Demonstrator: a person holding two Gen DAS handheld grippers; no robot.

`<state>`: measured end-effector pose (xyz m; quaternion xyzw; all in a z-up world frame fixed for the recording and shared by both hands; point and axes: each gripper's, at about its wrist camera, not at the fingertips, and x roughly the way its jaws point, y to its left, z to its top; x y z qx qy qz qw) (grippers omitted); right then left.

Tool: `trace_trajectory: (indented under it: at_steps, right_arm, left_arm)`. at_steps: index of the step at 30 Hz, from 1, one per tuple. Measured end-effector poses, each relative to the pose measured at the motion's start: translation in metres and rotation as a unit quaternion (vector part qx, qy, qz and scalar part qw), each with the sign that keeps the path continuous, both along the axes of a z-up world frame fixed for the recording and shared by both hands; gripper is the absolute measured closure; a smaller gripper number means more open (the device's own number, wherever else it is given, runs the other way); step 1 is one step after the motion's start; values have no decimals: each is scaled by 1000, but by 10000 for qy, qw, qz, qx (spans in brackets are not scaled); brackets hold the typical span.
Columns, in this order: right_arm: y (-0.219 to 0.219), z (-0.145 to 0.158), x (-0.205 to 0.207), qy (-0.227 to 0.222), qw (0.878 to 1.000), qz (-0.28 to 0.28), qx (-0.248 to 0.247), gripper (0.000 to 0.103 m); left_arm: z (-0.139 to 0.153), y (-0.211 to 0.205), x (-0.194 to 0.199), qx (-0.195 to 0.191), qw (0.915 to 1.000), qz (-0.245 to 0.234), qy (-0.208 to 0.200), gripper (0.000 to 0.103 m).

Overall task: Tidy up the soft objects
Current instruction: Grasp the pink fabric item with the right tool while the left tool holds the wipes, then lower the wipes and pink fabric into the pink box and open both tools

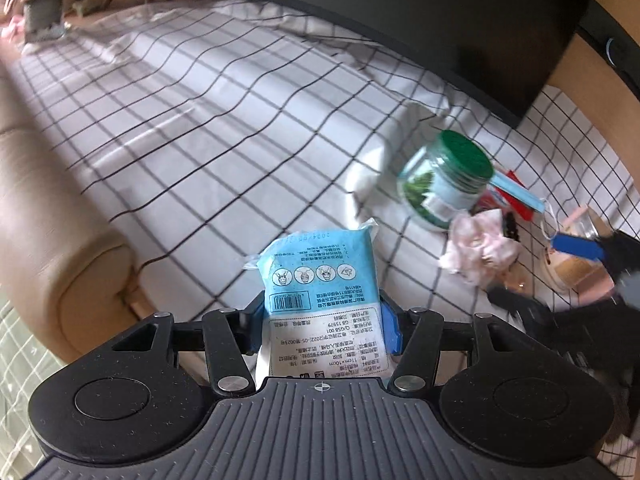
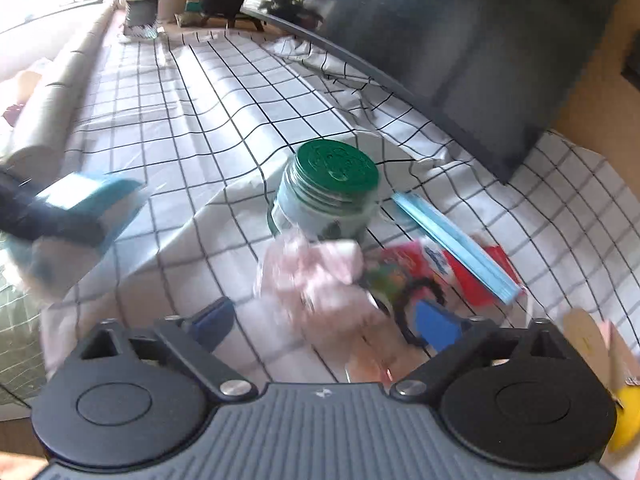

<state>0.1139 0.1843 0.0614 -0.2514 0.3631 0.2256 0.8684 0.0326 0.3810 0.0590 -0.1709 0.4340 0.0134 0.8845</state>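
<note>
left gripper (image 1: 322,322) is clamping a blue-and-white wipes packet (image 1: 320,292) between its 2 fingers, holding it above the checked tablecloth (image 1: 200,128). right gripper (image 2: 326,320) is hovering with fingers spread apart, straddling a pink crumpled cloth (image 2: 320,280) without pinching it. the cloth is lying on the tablecloth just in front of a green-lidded jar (image 2: 330,192), beside a red packet (image 2: 472,276) and a light blue face mask (image 2: 456,240). a dark monitor (image 1: 420,20) is standing behind.
</note>
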Motion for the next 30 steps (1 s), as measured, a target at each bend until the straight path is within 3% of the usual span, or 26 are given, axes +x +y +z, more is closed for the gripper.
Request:
trace_trajectory:
  at_steps: [3,5,8,12,17,21,25,30]
  right_arm:
    - [10,-12,16,269,9996,-108,-5,32]
    - [13,-16,25,384,9991,-183,-74,72]
    - [9,-6,24,573,9980,-244,76,87]
    - [-8,35,25,648,9958,-369,534,92]
    - [-53,108,30,236,9907,-726,1130,92]
    - [-102,157,37,-69,9814,-1069,1595,92]
    - [-148,187,33,-631,9731,-1357,1753,92]
    - [-220,204,19,-1232,9564,-1912,1831,92]
  left_arm:
    - [-5,9,-1,-57,10000,-21,45,44]
    - [-6,13,-1,-86,9999,-35,54,44]
    - [-1,17,4,-75,10000,-63,-9,44]
    - [21,11,16,12,9995,-153,-282,44]
    - [66,-10,43,230,9951,-379,-880,44]
    - [106,-36,72,384,9868,-609,-1449,44]
    - [140,-76,98,406,9775,-915,-1855,44]
    - [158,-150,124,368,9663,-1575,-2002,44]
